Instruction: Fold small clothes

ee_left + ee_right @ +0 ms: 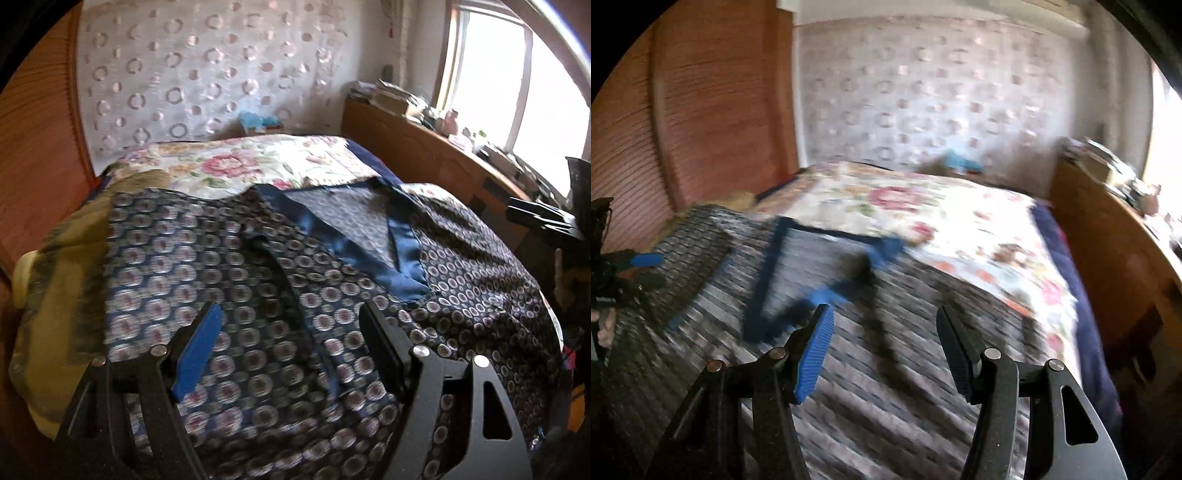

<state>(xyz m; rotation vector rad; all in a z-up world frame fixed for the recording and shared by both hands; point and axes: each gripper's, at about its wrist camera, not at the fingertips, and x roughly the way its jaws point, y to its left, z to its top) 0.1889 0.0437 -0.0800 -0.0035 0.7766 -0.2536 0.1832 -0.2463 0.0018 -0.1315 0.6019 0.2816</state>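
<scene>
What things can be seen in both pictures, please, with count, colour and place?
garment: one, navy with ring print and a blue satin collar, spread on the bed.
bedspread: one, cream with pink flowers, behind the garment.
olive cloth: one, left of the garment.
wall cloth: one, pale, circle pattern.
shelf: one, wooden, under the window, cluttered.
left gripper: open, above the garment.
right gripper: open, above the garment.

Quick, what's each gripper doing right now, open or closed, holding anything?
Left gripper: open, holding nothing, above the patterned garment.
Right gripper: open, holding nothing, over the same garment; that view is blurred.
</scene>
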